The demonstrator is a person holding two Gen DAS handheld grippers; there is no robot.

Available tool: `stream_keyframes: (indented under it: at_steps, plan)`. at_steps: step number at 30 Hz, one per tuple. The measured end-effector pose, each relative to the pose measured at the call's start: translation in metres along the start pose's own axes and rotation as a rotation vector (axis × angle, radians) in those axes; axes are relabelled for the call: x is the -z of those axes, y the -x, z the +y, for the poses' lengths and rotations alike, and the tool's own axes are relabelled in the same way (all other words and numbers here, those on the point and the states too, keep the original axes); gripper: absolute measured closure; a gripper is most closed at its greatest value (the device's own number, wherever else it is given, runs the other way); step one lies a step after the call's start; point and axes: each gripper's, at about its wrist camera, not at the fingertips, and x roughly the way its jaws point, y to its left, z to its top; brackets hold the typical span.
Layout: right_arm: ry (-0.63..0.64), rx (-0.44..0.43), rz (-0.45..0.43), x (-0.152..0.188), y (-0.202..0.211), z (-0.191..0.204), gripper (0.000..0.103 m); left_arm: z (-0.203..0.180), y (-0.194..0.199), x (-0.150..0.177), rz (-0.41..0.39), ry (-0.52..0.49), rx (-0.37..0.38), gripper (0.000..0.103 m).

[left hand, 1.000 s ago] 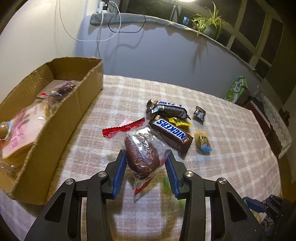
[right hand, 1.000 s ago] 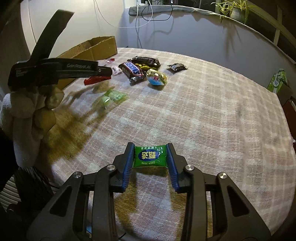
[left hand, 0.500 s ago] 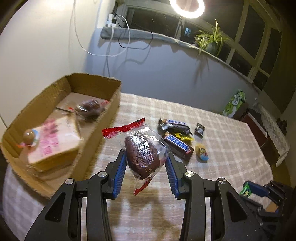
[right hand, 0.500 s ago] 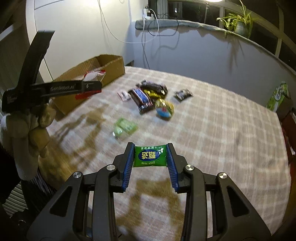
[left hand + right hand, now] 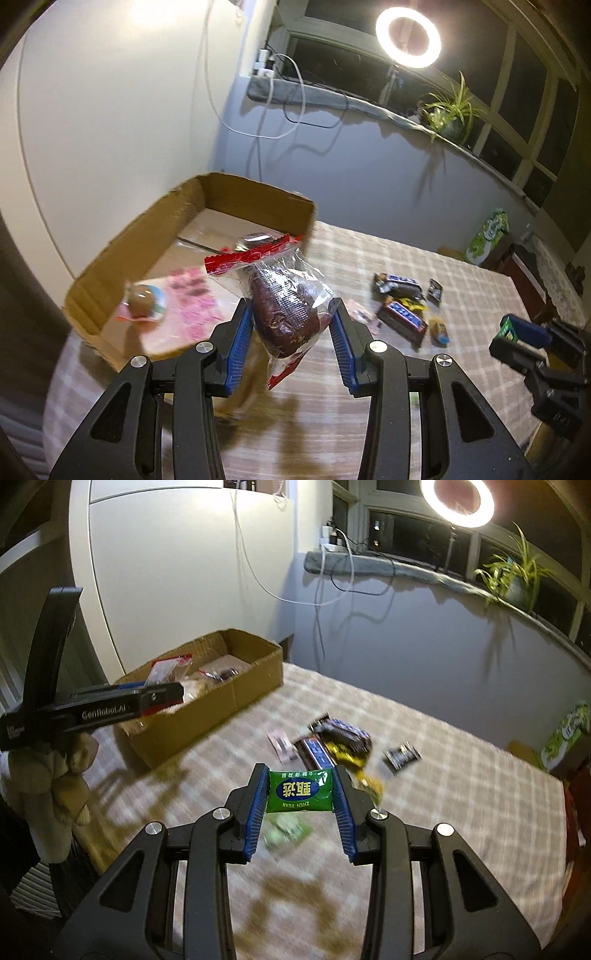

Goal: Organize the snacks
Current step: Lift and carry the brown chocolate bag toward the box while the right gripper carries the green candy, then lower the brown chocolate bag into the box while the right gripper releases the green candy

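My left gripper [image 5: 291, 325] is shut on a clear bag with a brown cake [image 5: 284, 310] and a red seal, held in the air just right of the cardboard box [image 5: 147, 236]. The box holds a pink-printed bread pack [image 5: 192, 306], a small round sweet [image 5: 142, 302] and another wrapped cake. My right gripper [image 5: 301, 792] is shut on a green candy packet [image 5: 300, 791], held above the checked tablecloth [image 5: 461, 794]. The left gripper shows in the right wrist view [image 5: 159, 698] beside the box [image 5: 207, 709].
Loose snacks lie mid-table: a Snickers bar [image 5: 402, 317], a dark bar [image 5: 397, 286], a small black packet [image 5: 436, 290], a yellow-blue candy [image 5: 439, 330]. Another green packet [image 5: 288, 832] lies under my right gripper. A green carton [image 5: 487, 236] stands at the far right edge.
Both grippers have risen and tilted up with their snacks. The left gripper has moved toward the box, which now sits closer ahead.
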Motion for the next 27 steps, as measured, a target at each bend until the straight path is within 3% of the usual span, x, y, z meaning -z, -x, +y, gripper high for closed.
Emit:
stream_keyframes:
  at_steps: [13, 27]
  plan:
    - [0.088, -0.072, -0.027, -0.068, -0.045, 0.05, 0.067, 0.039, -0.001, -0.017, -0.021, 0.025, -0.044, 0.063]
    - [0.083, -0.123, 0.022, -0.106, -0.119, 0.076, 0.067, 0.069, -0.015, -0.029, -0.014, 0.051, -0.065, 0.063]
